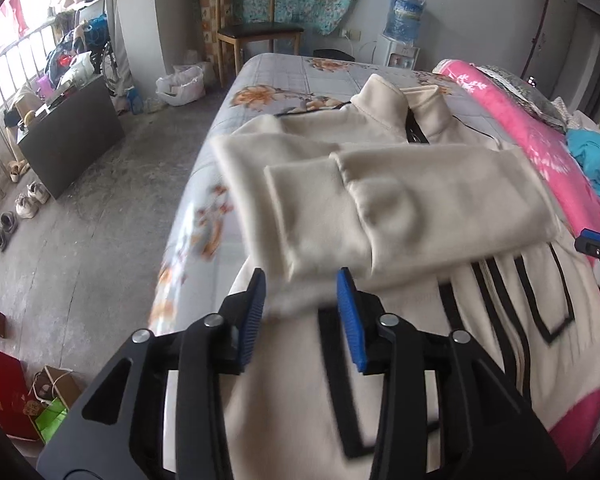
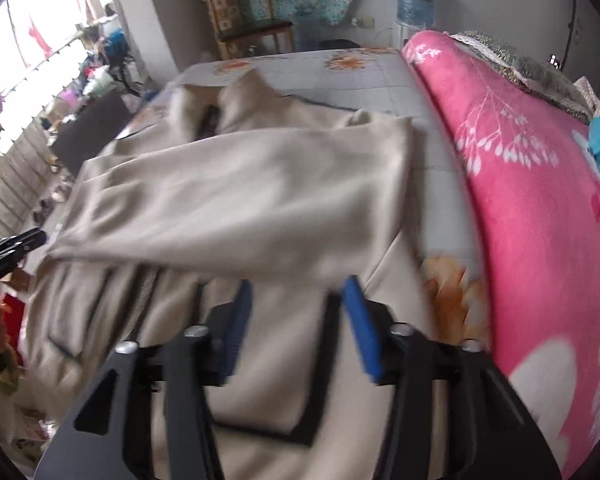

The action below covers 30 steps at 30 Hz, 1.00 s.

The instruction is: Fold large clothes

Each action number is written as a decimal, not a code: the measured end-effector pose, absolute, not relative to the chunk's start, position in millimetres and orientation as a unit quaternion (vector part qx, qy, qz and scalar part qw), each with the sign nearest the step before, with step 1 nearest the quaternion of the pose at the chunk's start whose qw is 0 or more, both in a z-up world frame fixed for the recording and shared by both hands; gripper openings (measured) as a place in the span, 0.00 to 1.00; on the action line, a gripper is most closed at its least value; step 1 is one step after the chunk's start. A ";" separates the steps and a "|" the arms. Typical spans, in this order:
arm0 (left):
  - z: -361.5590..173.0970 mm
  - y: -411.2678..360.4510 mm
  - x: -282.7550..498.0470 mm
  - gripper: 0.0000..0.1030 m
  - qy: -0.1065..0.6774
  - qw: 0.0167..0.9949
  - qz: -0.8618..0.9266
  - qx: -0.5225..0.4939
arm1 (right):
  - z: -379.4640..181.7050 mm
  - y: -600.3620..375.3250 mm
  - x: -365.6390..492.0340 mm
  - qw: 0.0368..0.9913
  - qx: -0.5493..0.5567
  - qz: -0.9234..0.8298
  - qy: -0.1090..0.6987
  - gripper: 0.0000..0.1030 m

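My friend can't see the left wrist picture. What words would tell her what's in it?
A cream jacket with black stripes lies on a flowered bed, both sleeves folded across its chest. The left gripper hangs open just above it, holding nothing. A wooden chair stands behind.

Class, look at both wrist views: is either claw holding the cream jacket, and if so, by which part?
Neither. The left claw and the right claw are both open above the cream jacket, nothing between the pads.

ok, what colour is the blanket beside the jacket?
Bright pink blanket with a white leaf-and-flower print; the right wrist view shows it best.
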State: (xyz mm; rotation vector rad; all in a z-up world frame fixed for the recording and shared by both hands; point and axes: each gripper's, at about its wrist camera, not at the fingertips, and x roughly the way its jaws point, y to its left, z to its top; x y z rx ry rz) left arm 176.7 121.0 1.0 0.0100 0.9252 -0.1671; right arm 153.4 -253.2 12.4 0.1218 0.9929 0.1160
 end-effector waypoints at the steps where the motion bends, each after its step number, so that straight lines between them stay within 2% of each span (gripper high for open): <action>1: 1.4 125.1 166.2 0.37 0.447 0.891 -0.080 0.003 | 10.3 -245.2 140.1 0.874 0.060 0.065 0.478 0.56; 3: 0.8 135.3 138.2 0.38 0.449 0.890 -0.080 -0.001 | 3.1 -228.1 114.8 0.870 0.058 0.080 0.483 0.64; 6: -3.6 147.3 97.8 0.39 0.450 0.889 -0.080 -0.011 | -10.1 -202.5 86.4 0.865 0.044 0.094 0.492 0.70; 11: -14.5 162.5 36.3 0.39 0.449 0.889 -0.082 -0.039 | -37.9 -166.6 56.5 0.863 -0.030 0.072 0.500 0.76; 17: -40.8 173.0 -18.4 0.41 0.460 0.880 -0.091 -0.078 | -43.8 -165.3 42.4 0.871 -0.034 0.060 0.487 0.82; 21: -59.0 180.9 -34.3 0.49 0.466 0.873 -0.095 -0.111 | -46.5 -166.2 40.9 0.874 -0.030 0.060 0.481 0.86; 30: -93.0 197.3 -13.8 0.49 0.479 0.830 -0.158 -0.237 | -46.6 -165.8 43.9 0.871 -0.025 0.051 0.487 0.88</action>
